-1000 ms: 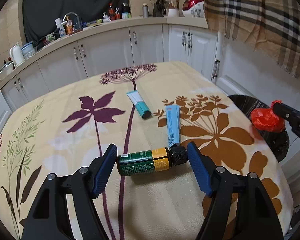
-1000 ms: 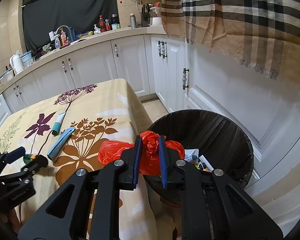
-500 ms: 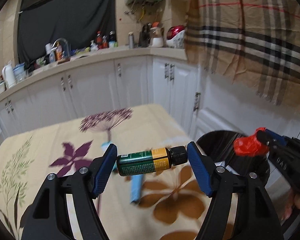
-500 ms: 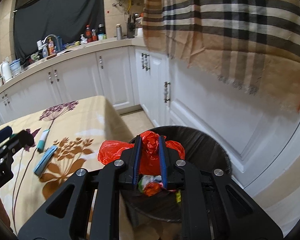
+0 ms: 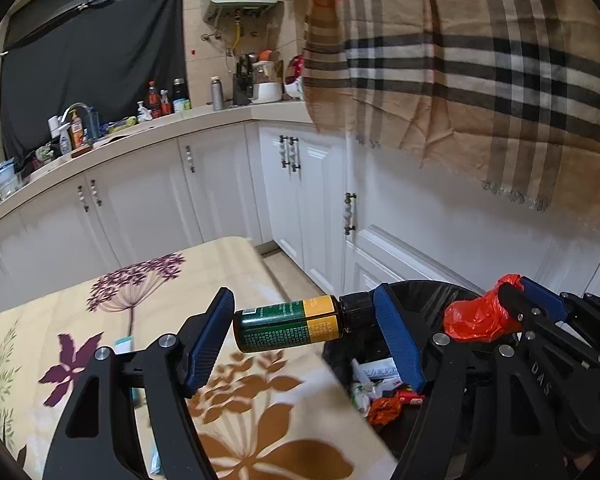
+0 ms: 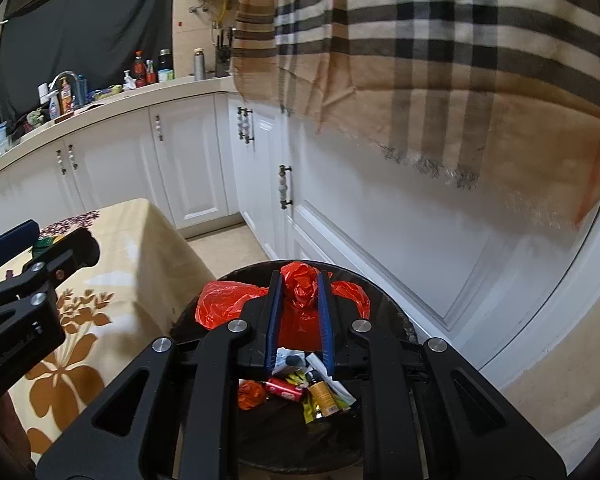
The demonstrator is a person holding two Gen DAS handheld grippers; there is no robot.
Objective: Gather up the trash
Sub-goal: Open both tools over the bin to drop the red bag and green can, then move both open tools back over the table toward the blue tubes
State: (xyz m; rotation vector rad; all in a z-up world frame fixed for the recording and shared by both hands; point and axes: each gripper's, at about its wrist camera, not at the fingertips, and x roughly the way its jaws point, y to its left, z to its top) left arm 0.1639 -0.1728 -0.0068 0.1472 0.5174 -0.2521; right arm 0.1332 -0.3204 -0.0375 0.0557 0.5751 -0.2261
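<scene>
Pinching a green bottle (image 5: pixel 288 324) end to end, the left gripper (image 5: pixel 304 332) holds it over the tabletop's (image 5: pixel 260 412) right edge, beside the bin (image 6: pixel 384 304). Right gripper (image 6: pixel 299 312) fingers squeeze a red bag (image 6: pixel 300 284) above the bin, over trash inside.

The bottle (image 5: pixel 290 324) is green with a yellow band and a black cap, the plastic bag (image 6: pixel 300 284) is red, the bin (image 6: pixel 396 320) is black, and the tablecloth (image 5: pixel 260 420) is cream with brown and purple flowers.
</scene>
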